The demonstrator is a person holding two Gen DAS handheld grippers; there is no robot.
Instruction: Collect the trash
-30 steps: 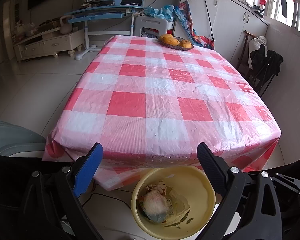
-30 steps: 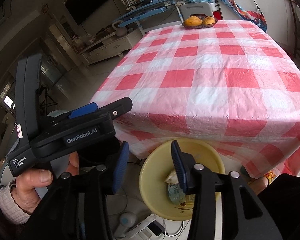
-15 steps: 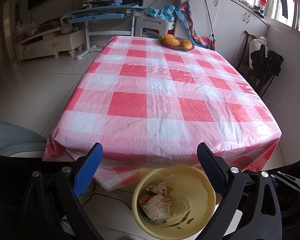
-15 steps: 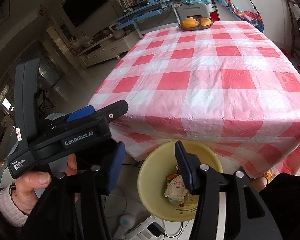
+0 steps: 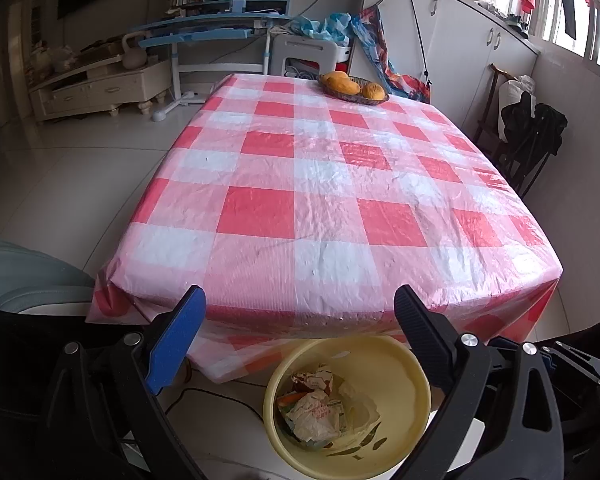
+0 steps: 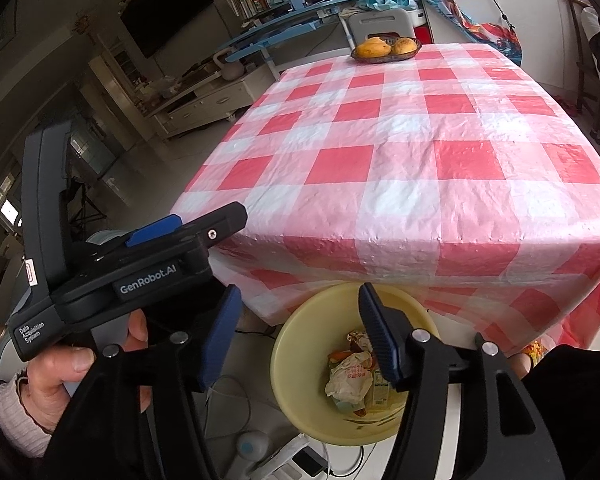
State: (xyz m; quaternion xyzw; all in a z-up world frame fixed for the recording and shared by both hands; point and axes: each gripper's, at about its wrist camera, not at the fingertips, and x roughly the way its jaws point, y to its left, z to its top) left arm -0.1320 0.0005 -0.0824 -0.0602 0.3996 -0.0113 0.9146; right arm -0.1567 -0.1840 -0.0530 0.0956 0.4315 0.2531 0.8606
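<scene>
A yellow bin [image 5: 396, 364] stands on the floor below the table's near edge, with crumpled wrappers [image 5: 316, 410] lying inside. It also shows in the right wrist view [image 6: 300, 364], with the wrappers [image 6: 350, 372] at its bottom. My left gripper [image 5: 300, 320] is open and empty, held above the bin. My right gripper [image 6: 300, 322] is open and empty, also above the bin. The left gripper's body [image 6: 140, 276], held in a hand, appears to the left in the right wrist view.
The table has a red and white checked cloth [image 5: 320, 184]. A basket of orange fruit [image 5: 354, 88] stands at its far end. A chair with dark clothes [image 5: 528, 136] is at the right, a blue desk [image 5: 208, 32] behind. Cables and a power strip [image 6: 300, 460] lie by the bin.
A crumpled wrapper has dropped into the bin and settled there. My right gripper's jaws have opened wider. My left gripper has barely moved.
</scene>
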